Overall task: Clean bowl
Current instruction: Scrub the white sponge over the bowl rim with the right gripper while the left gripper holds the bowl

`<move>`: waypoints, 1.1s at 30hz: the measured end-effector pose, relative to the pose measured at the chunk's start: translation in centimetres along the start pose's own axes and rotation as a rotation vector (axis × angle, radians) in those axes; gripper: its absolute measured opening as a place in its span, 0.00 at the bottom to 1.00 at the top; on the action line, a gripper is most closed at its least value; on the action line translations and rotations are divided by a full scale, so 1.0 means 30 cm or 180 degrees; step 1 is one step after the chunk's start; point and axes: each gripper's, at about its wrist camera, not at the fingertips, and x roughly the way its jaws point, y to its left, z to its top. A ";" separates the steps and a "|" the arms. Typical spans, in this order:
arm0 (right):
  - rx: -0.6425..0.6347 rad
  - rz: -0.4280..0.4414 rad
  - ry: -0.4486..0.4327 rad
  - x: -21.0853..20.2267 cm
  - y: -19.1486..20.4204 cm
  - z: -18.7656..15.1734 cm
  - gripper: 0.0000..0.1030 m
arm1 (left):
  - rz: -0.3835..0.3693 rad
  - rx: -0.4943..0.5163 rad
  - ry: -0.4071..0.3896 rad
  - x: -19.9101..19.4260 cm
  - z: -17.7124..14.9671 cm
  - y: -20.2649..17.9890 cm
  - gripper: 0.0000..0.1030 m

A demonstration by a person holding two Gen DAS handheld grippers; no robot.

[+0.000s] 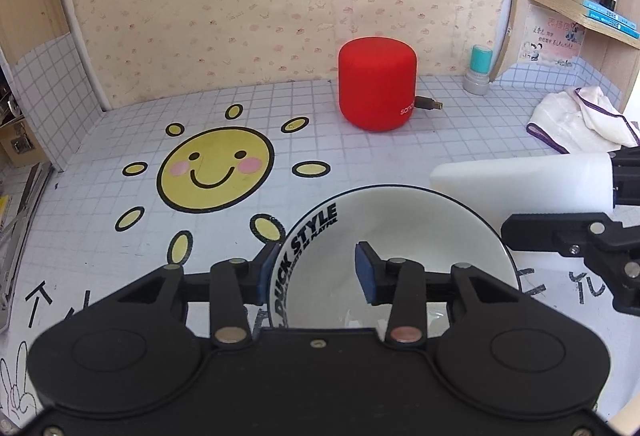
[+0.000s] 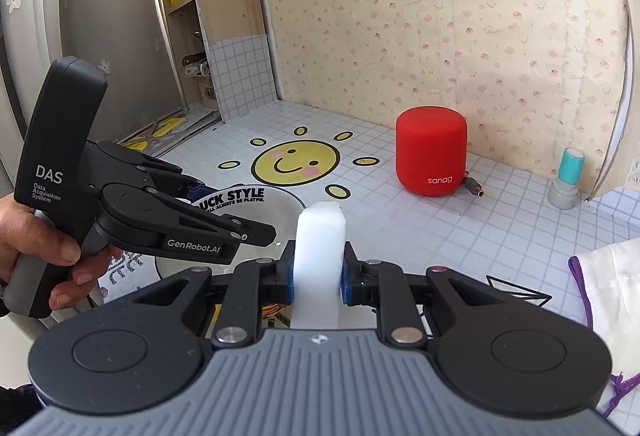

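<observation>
Bowl (image 1: 400,256) sits on the counter (image 1: 360,156) near you, beside the sun sticker (image 1: 216,170). Your left claw (image 1: 316,278) tilts steeply down over its left rim, one pad outside the wall and one inside, spread and not pressing; your hand (image 2: 44,236) wraps the handle. Your right claw (image 2: 318,274) slopes down more gently, pinching a white sponge (image 2: 320,236) that juts over the bowl's right edge.

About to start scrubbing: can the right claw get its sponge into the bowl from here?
Probably yes. The right claw holds the sponge by the bowl, whose right side lies open; the left claw straddles only the left rim.
</observation>
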 end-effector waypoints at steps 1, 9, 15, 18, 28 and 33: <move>-0.0012 -0.0010 -0.0002 -0.002 0.003 -0.001 0.21 | 0.0004 0.0005 0.0007 0.001 0.001 0.004 0.33; -0.0027 -0.0067 -0.0032 -0.006 0.016 -0.009 0.21 | -0.0032 -0.0007 0.0056 0.004 -0.010 0.014 0.32; -0.0023 -0.0060 -0.0025 -0.006 0.012 -0.005 0.21 | 0.0026 -0.0045 0.0047 -0.005 -0.021 0.011 0.28; -0.0055 -0.0058 -0.0023 -0.002 0.018 -0.001 0.21 | 0.0061 -0.0088 0.0046 -0.016 -0.031 0.014 0.26; -0.0093 0.0000 0.0058 0.039 0.003 0.040 0.21 | 0.0191 -0.0134 0.0039 -0.039 -0.062 -0.004 0.26; -0.0091 0.0023 0.0110 0.074 -0.009 0.067 0.21 | 0.0178 -0.0174 0.0045 -0.044 -0.074 -0.007 0.26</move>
